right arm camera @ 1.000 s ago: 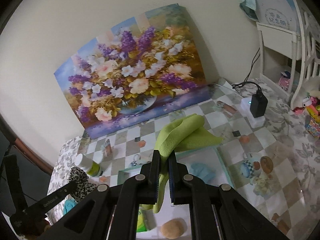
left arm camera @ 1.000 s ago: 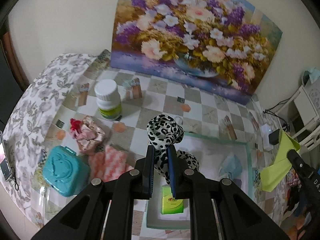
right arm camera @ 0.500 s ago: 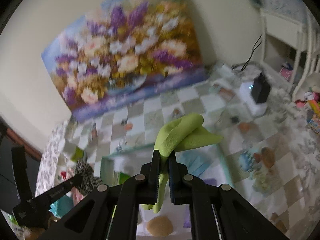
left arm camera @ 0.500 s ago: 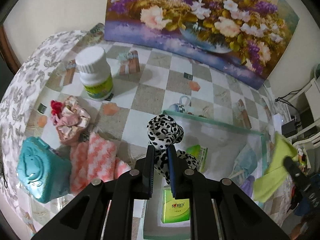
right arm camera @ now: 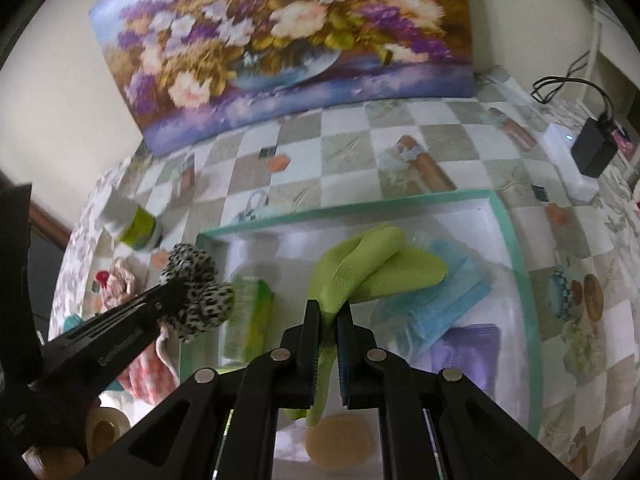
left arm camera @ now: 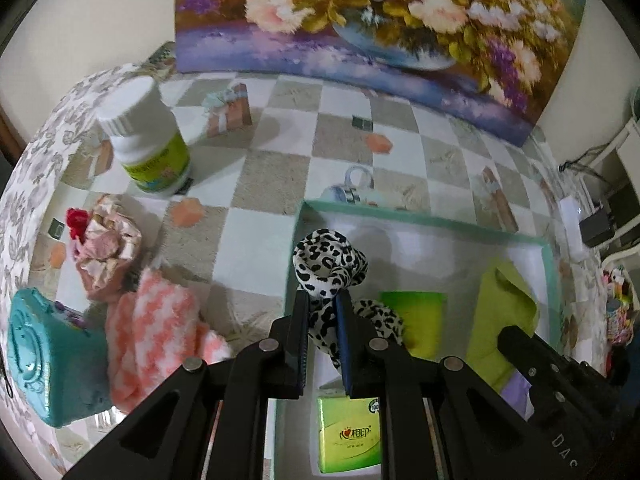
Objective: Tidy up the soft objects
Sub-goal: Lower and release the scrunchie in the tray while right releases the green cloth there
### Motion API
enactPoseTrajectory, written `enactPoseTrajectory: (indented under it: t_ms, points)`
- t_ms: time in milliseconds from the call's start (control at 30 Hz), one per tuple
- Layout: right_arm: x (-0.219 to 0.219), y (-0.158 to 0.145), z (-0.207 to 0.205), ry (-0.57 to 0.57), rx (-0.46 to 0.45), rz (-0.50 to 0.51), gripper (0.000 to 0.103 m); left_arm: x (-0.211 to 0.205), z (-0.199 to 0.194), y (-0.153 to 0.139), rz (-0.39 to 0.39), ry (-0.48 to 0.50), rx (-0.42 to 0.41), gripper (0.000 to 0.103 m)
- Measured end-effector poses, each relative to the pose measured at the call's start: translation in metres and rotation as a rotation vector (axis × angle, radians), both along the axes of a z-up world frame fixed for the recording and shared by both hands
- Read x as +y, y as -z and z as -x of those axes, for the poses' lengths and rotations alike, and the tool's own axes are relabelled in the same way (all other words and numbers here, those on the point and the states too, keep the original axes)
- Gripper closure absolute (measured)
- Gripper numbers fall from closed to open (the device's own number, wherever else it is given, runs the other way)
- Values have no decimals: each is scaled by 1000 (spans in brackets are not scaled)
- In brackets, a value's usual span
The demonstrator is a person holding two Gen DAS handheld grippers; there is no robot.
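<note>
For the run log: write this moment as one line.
left claw: shut on scrunchie | right claw: shut on green cloth | both over tray | nothing released

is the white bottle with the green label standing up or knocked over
Standing up. The white bottle rests on its base on the checkered tablecloth, cap on top, left of the teal-rimmed tray.

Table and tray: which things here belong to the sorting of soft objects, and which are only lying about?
Job: leopard scrunchie in left gripper; green cloth in right gripper; tray; pink towel; pink scrunchie.

Lying about: bottle; teal case; painting; charger.
</note>
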State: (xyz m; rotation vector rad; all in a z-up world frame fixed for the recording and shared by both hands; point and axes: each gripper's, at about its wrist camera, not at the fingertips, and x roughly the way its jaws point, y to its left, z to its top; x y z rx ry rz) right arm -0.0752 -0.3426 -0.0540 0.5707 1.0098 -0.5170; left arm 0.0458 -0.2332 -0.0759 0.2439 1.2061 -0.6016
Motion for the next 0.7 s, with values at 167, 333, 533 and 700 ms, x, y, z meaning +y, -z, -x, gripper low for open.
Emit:
enactPoseTrajectory:
  t_ms: [167,333,533,700]
  points:
    - [-10,9,6,40,19,-18,95,-10,8,11,-14,38,31,90]
    - [-14,13,9,51,33,-16,95,-15,14,12,-42,62,10,89]
    - [-8,30,3,16,104,3,95,-11,8,22,-69,43,32,89]
    - [-11,49,5,20,148,-32,95,-12,9,23,-87,50,21,87]
